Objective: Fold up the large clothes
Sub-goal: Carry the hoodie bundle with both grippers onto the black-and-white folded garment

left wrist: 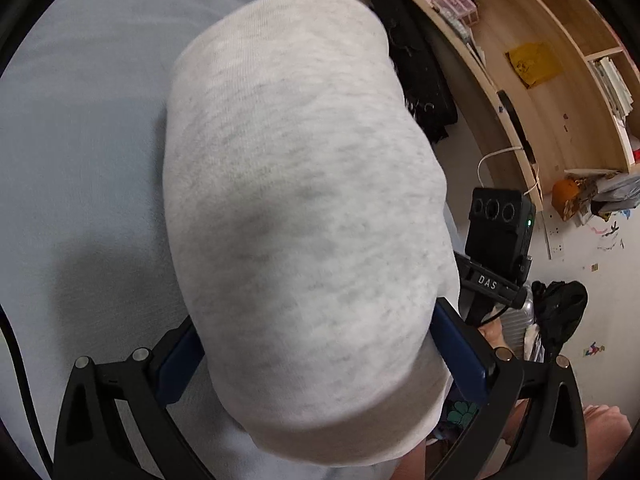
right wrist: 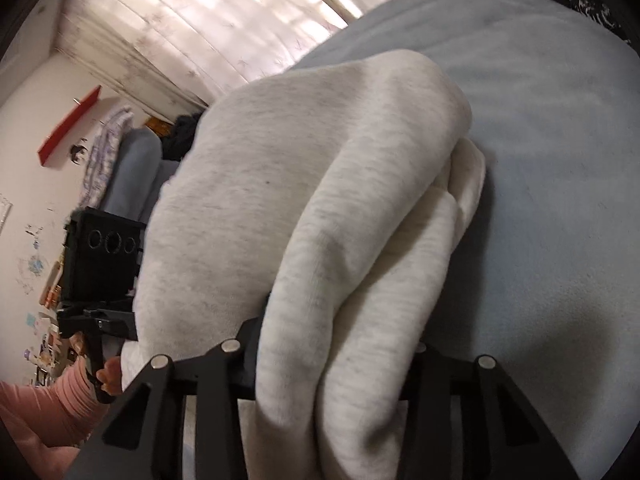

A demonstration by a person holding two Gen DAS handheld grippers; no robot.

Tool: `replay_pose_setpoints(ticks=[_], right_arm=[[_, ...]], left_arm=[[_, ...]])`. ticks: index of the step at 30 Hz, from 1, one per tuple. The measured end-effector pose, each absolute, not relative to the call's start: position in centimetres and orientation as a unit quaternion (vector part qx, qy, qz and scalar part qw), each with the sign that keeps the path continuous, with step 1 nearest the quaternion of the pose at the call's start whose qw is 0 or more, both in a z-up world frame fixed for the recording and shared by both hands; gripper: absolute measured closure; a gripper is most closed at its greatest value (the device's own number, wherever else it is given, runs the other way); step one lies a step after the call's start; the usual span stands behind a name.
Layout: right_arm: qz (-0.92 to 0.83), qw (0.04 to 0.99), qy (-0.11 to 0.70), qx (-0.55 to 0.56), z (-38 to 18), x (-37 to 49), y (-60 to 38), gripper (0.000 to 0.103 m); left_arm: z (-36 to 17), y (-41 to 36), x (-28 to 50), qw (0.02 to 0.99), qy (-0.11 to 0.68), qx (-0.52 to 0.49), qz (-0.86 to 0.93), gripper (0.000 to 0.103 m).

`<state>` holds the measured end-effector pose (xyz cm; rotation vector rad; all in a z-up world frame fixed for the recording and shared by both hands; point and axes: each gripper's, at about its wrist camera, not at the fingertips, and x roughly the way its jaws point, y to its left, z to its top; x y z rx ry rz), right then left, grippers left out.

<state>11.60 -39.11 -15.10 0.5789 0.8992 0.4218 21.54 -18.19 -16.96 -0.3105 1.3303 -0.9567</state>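
The light heather-grey fleece garment (left wrist: 296, 208) is lying bunched on the pale blue bed cover (left wrist: 80, 140), filling the centre of both wrist views.

The left gripper (left wrist: 316, 356) is standing wide apart, its blue-padded fingers (left wrist: 178, 364) flanking the cloth at 8 and 4 o'clock. Whether they are pressing it cannot be told, as the fabric is covering their tips.

The right gripper (right wrist: 332, 356) is sitting at 6 o'clock under a thick fold of the garment (right wrist: 332, 216). Its fingers are being hidden entirely, so its opening cannot be told.

A wooden shelf unit (left wrist: 532, 80) is showing at 2 o'clock, partly cut off.
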Motion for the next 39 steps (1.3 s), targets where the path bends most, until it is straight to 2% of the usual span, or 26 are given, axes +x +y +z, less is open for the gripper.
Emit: replay_pose_setpoints(ticks=[7,18,24,28,31,35,39], right_arm=[[0.237,0.849,0.389,0.267,-12.4,11.2,-36.0,0.062],[0.333,0.843,0.326,0.270,-5.9,16.5,-24.6,0.061],[0.382,0.831,0.301,0.269,-1.9,24.6,-14.6,0.061],[0.401,0.824,0.284,0.284,-0.4,32.4,-7.4,0.061],[0.399,0.822,0.276,0.298,-0.9,37.7,-3.1,0.061],[0.392,0.815,0.282,0.321,-4.0,44.4,0.9,0.061],[0.368,0.803,0.344,0.320,-10.1,51.2,5.6,0.061]], left_arm=[[-10.0,-14.0,20.9,0.730,0.537,-0.134,-0.400,0.000],[0.5,1.4,20.7,0.814,0.451,-0.147,-0.335,0.000],[6.0,13.2,25.2,0.856,0.406,-0.136,-0.290,0.000],[9.0,21.0,32.1,0.874,0.388,-0.118,-0.268,0.000],[8.9,26.0,38.6,0.878,0.384,-0.119,-0.260,0.000],[6.0,30.9,46.1,0.881,0.381,-0.125,-0.251,0.000],[-1.5,35.2,52.5,0.872,0.420,-0.132,-0.213,0.000]])
